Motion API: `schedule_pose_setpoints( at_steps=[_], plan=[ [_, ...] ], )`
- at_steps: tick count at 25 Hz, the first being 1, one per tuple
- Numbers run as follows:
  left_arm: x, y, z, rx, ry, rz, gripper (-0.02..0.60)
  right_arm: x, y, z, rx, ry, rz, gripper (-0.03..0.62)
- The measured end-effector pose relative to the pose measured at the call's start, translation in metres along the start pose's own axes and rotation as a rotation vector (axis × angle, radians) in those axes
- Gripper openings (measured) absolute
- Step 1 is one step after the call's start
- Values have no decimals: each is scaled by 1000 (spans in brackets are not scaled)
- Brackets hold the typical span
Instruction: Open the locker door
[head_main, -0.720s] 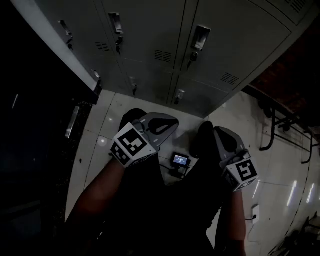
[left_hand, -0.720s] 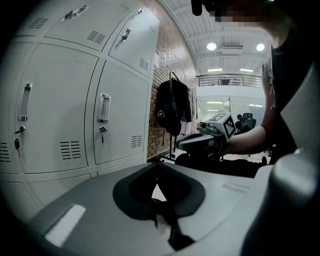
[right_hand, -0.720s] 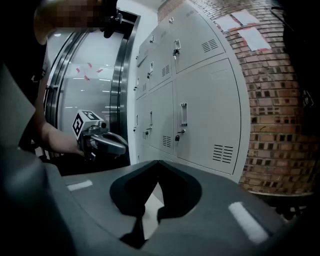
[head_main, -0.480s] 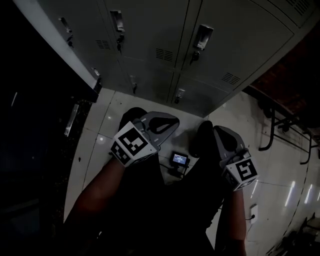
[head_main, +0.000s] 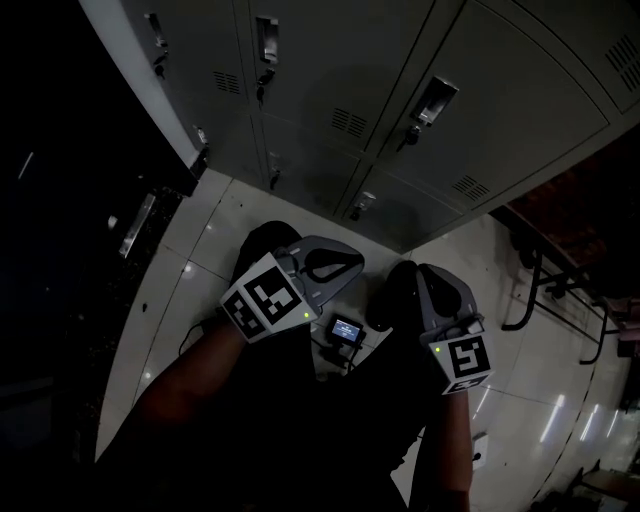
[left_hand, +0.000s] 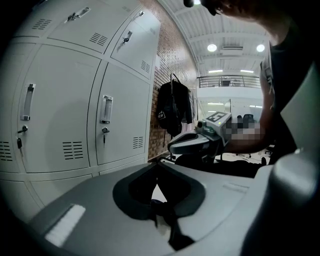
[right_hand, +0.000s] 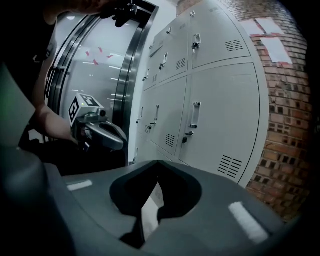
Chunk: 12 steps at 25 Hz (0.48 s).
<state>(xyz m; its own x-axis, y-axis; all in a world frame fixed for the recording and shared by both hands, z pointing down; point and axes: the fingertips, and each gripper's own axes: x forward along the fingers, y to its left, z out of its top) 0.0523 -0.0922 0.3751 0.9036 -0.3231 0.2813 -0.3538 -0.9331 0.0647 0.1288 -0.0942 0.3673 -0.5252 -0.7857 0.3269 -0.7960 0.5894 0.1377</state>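
Shifting: lockers (head_main: 400, 170) loom larger, nearer than a moment ago, so approach looks under way. Doors (head_main: 510, 90) all shut. Left tongs (head_main: 352, 258) and right tongs (head_main: 428, 274) pressed closed, empty, low over floor (head_main: 215, 240), well short of nearest handle (head_main: 432, 100). Reach not begun.

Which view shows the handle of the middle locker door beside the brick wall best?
Left gripper view: the handle faces the camera, large and bright. Right gripper view shows it smaller, aslant; head view, dim and foreshortened.
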Motion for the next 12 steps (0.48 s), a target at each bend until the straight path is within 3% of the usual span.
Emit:
schedule_pose_setpoints(
  at_steps=[11, 12],
  plan=[
    [-8, 6, 0, -9, -15, 13, 11, 78, -33, 27, -351, 122, -119, 7],
    [-9, 6, 0, -10, -18, 15, 11, 85, -35, 28, -378, 136, -130, 37]
  ],
)
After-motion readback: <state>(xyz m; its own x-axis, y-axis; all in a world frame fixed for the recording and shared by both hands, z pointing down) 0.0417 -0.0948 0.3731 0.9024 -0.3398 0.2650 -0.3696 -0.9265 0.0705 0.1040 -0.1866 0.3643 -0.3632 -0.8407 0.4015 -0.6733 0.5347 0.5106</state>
